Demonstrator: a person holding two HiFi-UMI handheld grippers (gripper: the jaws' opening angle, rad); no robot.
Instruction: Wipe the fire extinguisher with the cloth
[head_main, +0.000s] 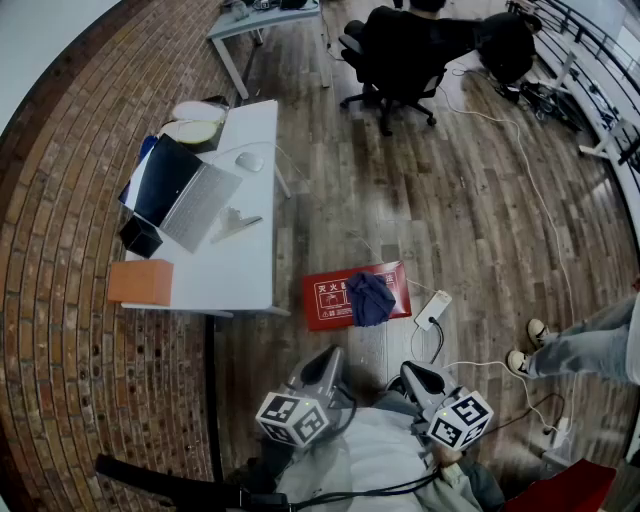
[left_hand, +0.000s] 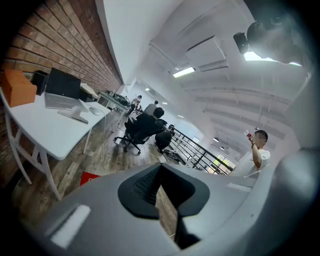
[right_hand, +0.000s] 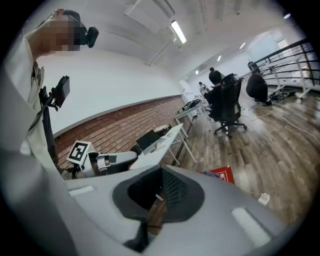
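Red and flat, the fire extinguisher box (head_main: 335, 300) lies on the wooden floor (head_main: 470, 230) off the white surface's (head_main: 240, 270) near corner, a crumpled dark-blue cloth (head_main: 370, 298) on top. Left gripper (head_main: 328, 355) and right gripper (head_main: 410, 374) hover short of it, jaws together, empty — wiping not begun, I'd say.

Office: desk (head_main: 240, 260), laptop (head_main: 185, 195), swivel chair (head_main: 395, 60)

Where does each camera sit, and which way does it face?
Head view: on the person's head, facing steeply down at the red box and cloth; left gripper and right gripper show.
Left gripper view: on the left gripper, along its shut jaws toward the white desk.
Right gripper view: on the right gripper, along shut jaws; the person's shirt shows.
All three share the red box.
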